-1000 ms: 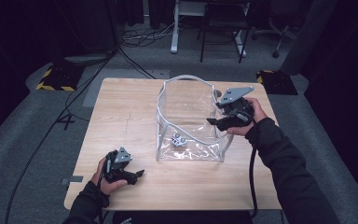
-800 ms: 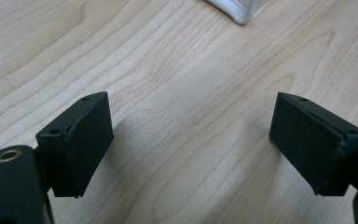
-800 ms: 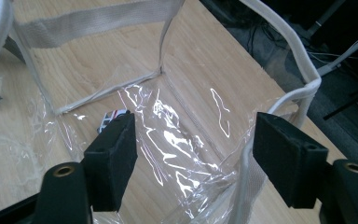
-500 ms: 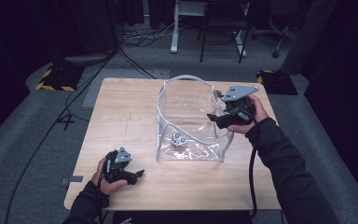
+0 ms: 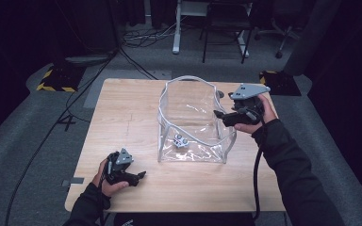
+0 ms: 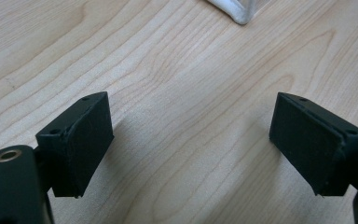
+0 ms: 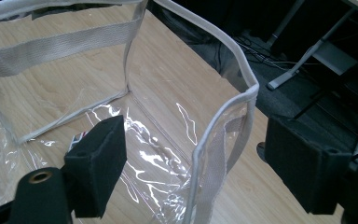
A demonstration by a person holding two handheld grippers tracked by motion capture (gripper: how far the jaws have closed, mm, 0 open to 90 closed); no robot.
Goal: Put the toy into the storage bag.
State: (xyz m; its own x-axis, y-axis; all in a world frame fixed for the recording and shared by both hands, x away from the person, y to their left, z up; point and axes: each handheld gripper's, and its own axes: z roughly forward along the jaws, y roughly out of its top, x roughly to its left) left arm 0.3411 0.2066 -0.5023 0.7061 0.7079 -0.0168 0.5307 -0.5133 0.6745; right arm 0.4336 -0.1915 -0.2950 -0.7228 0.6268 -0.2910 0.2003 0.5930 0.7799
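Straddling the near wall of the clear, soft plastic bag with grey fabric trim (image 7: 200, 154), our right gripper (image 7: 193, 168) has just been opening its jaws: one black pad stands inside the bag, the other outside, and the wall runs between them without either pad pressing on it. Our left gripper (image 6: 191, 144) rests low over the pale wooden table (image 6: 177, 84), jaws spread wide with nothing but bare woodgrain between them; a trimmed corner of the bag lies well ahead of them.

We judge the main risk to be the film itself. It is thin, glossy and creased, so with the pads off it the wall may sag inward or the whole bag may tip. If we close again off the stitched corner seam, the slick plastic could slide out from between the pads. Drawing the jaws away sideways could catch the woven grey strap just below them and drag the bag along the table.

A small white and dark object (image 5: 181, 141) lies on the bag's floor, below and ahead of the right jaws; a tilt could send it rolling.
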